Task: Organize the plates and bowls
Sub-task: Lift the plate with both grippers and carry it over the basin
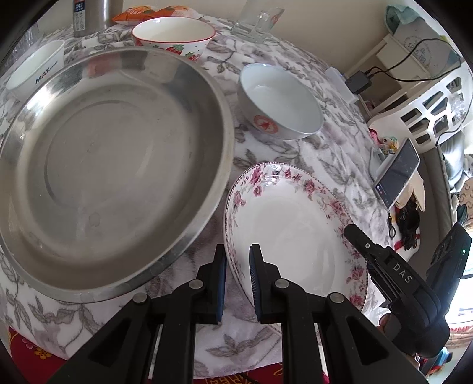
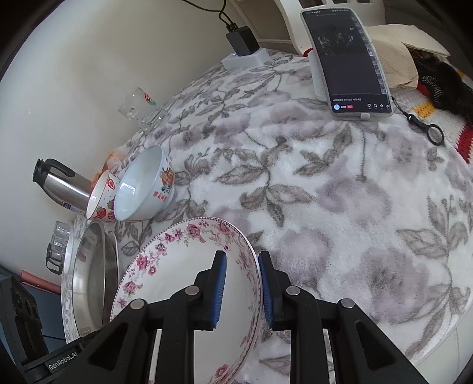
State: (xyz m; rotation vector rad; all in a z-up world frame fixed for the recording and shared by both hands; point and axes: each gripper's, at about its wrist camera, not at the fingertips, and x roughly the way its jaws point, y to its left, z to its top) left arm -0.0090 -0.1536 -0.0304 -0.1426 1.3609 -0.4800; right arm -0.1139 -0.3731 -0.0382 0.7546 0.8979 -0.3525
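Held the floral plate [image 1: 289, 224] between both tools, low and just right of centre on the cloth-covered tabletop [image 2: 325, 192]. Closed the left tool [image 1: 238, 251] on the plate's near-left rim, one blue pad [image 1: 253, 265] inside the white well and the other outside against the patterned edge. Clamped the right tool [image 2: 242, 257] on the opposite rim in the same way, one pad within the plate and one without, pressing on the pink-flowered border. Saw that right tool from the left wrist view as well, a black body lying along the plate's right edge. Found the plate tilted in the right wrist view, but could not tell whether lifted clear of the cloth. Noted a large steel basin [image 1: 112, 165] just beside the plate on its left, rims close together, touching or not hard to say. Noted a pale bowl with a red emblem [image 1: 280, 103] beyond the plate, apart from it. Further back, spotted a strawberry bowl [image 1: 174, 32], a white bowl marked MAX [image 1: 35, 65] left of it, and a glass mug [image 1: 257, 17] at the far edge. Made out a steel flask [image 2: 59, 183] behind the strawberry bowl in the right wrist view. Saw a phone [image 2: 348, 56] propped upright on the right side of the tabletop, well apart from the dishes.
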